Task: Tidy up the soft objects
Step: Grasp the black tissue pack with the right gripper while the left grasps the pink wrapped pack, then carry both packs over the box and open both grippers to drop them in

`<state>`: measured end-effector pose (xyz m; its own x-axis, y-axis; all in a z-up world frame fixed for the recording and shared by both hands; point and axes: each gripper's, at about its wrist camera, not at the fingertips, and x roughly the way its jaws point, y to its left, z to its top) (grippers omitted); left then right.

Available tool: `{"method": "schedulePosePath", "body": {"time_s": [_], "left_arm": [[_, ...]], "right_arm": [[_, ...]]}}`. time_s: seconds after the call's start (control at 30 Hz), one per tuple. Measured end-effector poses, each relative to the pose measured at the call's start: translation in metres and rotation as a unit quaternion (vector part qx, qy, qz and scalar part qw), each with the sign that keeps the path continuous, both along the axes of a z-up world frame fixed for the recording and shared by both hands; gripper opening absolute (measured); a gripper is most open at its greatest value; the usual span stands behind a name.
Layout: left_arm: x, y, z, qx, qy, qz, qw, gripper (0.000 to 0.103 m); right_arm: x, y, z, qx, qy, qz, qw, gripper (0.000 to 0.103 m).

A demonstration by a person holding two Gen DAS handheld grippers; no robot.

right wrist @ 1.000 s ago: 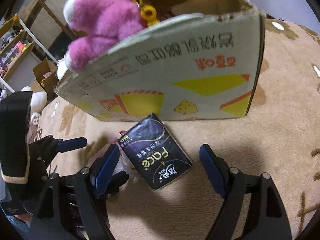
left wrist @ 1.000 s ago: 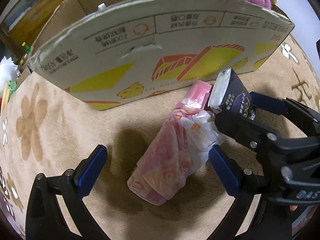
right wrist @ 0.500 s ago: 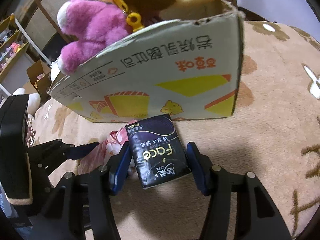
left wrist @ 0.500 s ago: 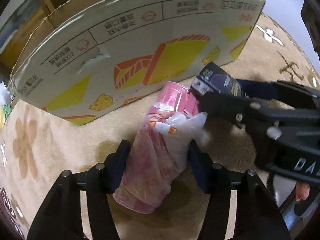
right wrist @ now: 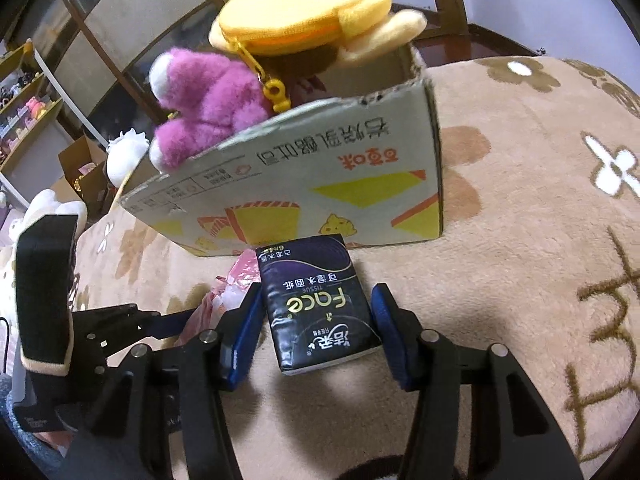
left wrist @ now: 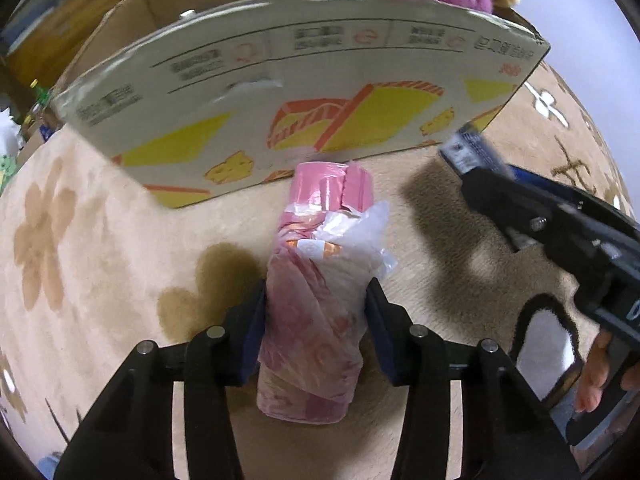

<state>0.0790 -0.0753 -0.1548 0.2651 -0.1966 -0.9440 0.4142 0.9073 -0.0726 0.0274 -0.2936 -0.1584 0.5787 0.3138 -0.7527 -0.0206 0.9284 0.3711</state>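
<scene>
Under the left wrist camera, my left tongs point(left wrist: 316, 324) were closing on the pink plastic-wrapped roll point(left wrist: 316, 300), both blue pads already pressed against its lower sides and denting the wrap. It lay on the beige flower-patterned carpet point(left wrist: 100, 280), its far end almost touching the front wall of the cardboard box point(left wrist: 304, 92). I judged it light and squashy, with crinkled film that could slip, so a hold across the thick middle seemed safer than one at the loose torn end. Off to the right in that view, the right tongs point(left wrist: 472, 160) carried the dark pack, and fingers point(left wrist: 592, 376) of the person's hand showed at the lower edge.

From the right wrist camera, the right tongs point(right wrist: 316, 320) held the dark tissue pack point(right wrist: 316, 300) across its short sides. The left pad touched it; the right pad seemed just at its edge, so the hold looked light. The pack sat just in front of the box, with the pink roll point(right wrist: 244, 276) peeking out behind it. I judged it soft and light, likely to twist under a weak hold. A purple plush toy point(right wrist: 204, 104) and a yellow zip pouch point(right wrist: 304, 12) already filled the box top, leaving little room.
</scene>
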Motion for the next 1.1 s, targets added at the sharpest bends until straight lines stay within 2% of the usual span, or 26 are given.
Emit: {"method": "schedulePosePath", "body": {"time_s": [0.13,0.27,0.43,0.67,0.83,1.1], "left_arm": [[-0.011,0.004,0.014,-0.010,-0.002,0.004,0.9999,0.045],[-0.023,0.008,0.034,-0.008,-0.038,0.006,0.9992,0.045],[-0.037,0.015,0.074,-0.021,-0.094,0.012,0.9953,0.045],[-0.049,0.023,0.125,-0.033,-0.173,0.040,0.9836,0.045],[-0.038,0.030,0.154,-0.044,-0.206,0.052,0.9762,0.045],[-0.001,0.026,0.180,-0.038,-0.248,0.047,0.9668,0.045]], "right_arm": [[-0.011,-0.002,0.012,-0.004,-0.016,-0.002,1.000,0.057],[-0.020,-0.002,0.028,-0.009,-0.036,-0.003,0.999,0.057],[-0.033,-0.002,0.051,-0.014,-0.066,-0.002,0.998,0.057],[-0.048,-0.002,0.081,-0.016,-0.107,-0.003,0.994,0.057],[-0.050,0.001,0.108,-0.017,-0.138,0.000,0.990,0.057],[-0.030,0.013,0.141,-0.035,-0.172,0.005,0.985,0.057]]}}
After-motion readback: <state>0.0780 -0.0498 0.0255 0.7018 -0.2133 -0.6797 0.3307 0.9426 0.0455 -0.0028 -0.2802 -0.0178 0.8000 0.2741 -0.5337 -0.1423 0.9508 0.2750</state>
